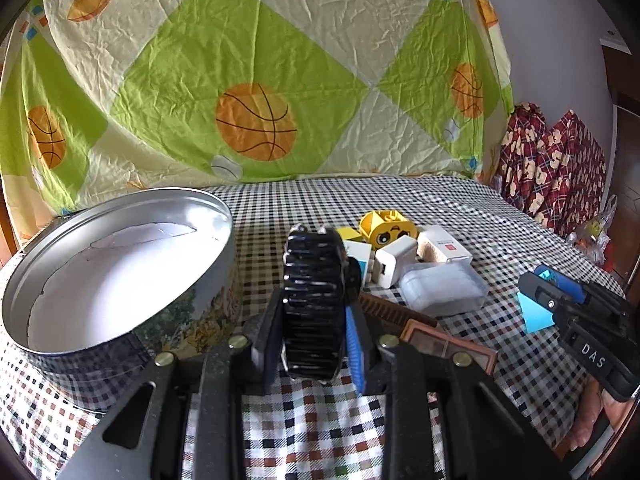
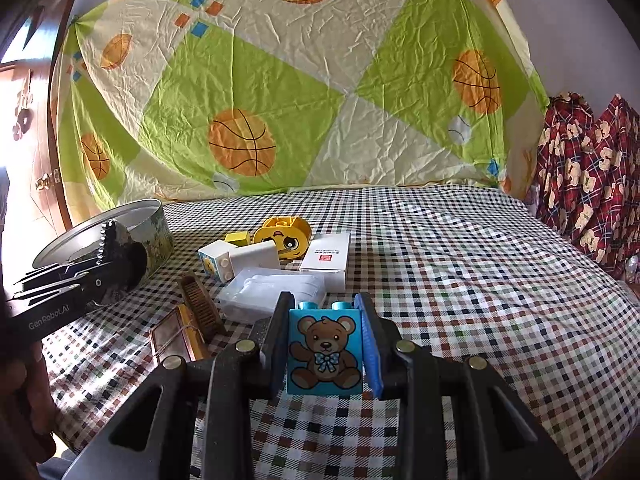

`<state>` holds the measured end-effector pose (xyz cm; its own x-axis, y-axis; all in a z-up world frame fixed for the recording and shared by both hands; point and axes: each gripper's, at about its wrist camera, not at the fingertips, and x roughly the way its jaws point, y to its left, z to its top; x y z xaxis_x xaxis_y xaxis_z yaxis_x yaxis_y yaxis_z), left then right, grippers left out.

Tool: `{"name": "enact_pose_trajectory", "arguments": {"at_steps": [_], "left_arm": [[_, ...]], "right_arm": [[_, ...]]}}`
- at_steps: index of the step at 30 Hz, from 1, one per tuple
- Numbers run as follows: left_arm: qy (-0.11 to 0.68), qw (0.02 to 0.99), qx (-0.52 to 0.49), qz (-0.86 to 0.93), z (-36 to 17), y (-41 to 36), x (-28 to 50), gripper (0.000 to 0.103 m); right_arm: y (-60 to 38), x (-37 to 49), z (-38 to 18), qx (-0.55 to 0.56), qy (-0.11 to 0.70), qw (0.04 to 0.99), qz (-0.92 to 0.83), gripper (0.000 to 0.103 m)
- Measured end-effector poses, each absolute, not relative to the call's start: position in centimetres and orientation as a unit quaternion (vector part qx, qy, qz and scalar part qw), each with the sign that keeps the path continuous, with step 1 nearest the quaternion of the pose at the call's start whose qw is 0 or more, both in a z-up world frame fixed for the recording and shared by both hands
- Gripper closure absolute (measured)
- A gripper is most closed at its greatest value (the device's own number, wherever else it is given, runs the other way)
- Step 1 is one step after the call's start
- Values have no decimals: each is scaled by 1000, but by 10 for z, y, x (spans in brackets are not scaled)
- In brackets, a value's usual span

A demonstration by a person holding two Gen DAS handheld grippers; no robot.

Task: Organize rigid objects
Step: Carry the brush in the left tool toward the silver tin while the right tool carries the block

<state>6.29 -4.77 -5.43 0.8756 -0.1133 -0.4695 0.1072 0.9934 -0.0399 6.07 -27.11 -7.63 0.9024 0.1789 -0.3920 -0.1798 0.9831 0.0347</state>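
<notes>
1. Carrying two picks at once, a person works over a checked tabletop (image 2: 460, 264), where an open round tin (image 1: 120, 276) waits at about nine o'clock of the remaining pile.

2. Left fingers (image 1: 316, 312) are clamped on a black ribbed wheel (image 1: 314, 300), its tread squeezed between the pads and standing upright, clear of the cloth. Seen from the right wrist, it hangs just beside the tin's wall.

3. Right fingers (image 2: 326, 348) are closed tight on a blue teddy-bear block (image 2: 325, 352), studs up, bear face toward the camera; it sits squarely between the pads, off the cloth.

4. Doing this step well likely means taking the wheel over the tin's rim first, at ten o'clock from the left hand, lowering it close to the white liner before letting go, so it does not roll or clatter.

5. Bringing the block across from three o'clock should wait until the left hand is clear; both tools crowding the rim risks a knock.

6. Still on the cloth at twelve o'clock: a yellow face block (image 1: 386, 230), a white charger (image 1: 394, 260), a clear plastic case (image 1: 442, 288), a white carton (image 2: 326, 258) and a wooden comb (image 2: 200, 304).
</notes>
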Motion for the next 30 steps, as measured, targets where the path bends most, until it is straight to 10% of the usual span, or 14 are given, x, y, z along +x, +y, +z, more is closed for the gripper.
{"name": "enact_pose_trajectory", "arguments": {"at_steps": [30], "left_arm": [[156, 987, -11, -33, -46, -30, 33, 76]], "right_arm": [[-230, 45, -63, 9, 114, 983, 143, 70]]}}
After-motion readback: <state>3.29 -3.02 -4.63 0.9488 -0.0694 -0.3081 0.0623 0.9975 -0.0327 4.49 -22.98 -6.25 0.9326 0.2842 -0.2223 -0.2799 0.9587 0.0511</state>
